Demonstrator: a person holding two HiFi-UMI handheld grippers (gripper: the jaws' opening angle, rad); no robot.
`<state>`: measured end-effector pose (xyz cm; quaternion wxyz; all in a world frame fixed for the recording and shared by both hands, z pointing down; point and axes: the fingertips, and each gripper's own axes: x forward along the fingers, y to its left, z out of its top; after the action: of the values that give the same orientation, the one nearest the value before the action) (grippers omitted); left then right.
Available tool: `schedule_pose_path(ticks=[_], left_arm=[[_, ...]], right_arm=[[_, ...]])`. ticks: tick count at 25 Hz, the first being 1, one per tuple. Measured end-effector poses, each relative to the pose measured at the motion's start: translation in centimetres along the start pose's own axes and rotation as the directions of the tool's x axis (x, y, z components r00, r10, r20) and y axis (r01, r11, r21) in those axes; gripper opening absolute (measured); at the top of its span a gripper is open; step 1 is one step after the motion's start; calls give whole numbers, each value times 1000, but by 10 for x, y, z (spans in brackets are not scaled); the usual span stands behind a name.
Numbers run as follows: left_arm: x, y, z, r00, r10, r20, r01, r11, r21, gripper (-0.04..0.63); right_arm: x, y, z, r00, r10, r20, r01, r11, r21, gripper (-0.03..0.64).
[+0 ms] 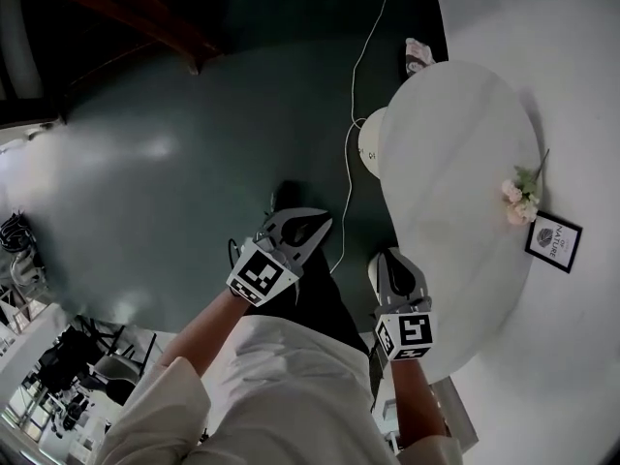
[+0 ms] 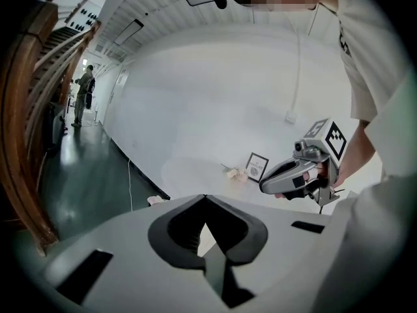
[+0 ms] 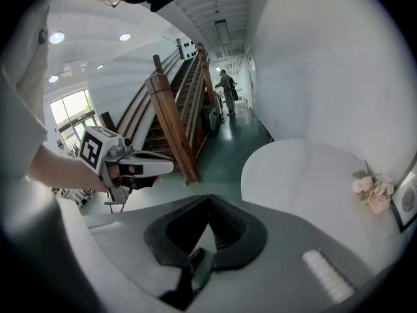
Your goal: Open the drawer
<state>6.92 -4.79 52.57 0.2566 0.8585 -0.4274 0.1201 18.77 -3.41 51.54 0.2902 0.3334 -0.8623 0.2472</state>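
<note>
No drawer shows in any view. In the head view my left gripper (image 1: 318, 224) hangs over the dark green floor, jaws shut and empty. My right gripper (image 1: 393, 258) is at the near edge of the white rounded tabletop (image 1: 455, 163), also shut with nothing in it. In the left gripper view the jaw tips meet (image 2: 205, 197), and the right gripper (image 2: 266, 186) is off to the right. The right gripper view shows its own jaw tips closed (image 3: 208, 198), with the left gripper (image 3: 169, 167) at the left.
On the tabletop lie a small bunch of pale flowers (image 1: 521, 200) and a black-framed card (image 1: 553, 241). A white cable (image 1: 351, 143) runs across the floor beside the table. A wooden staircase (image 3: 176, 109) stands further off, with a person (image 3: 226, 90) in the corridor beyond it.
</note>
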Motion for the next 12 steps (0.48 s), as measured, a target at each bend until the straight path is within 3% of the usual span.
schedule_pose_path(ticks=[12], left_arm=[[79,45,-62,992,-121,-26,122,992,39,6]], right_arm=[[67,-10,-49,994,-61,-90,68,995,74,11]])
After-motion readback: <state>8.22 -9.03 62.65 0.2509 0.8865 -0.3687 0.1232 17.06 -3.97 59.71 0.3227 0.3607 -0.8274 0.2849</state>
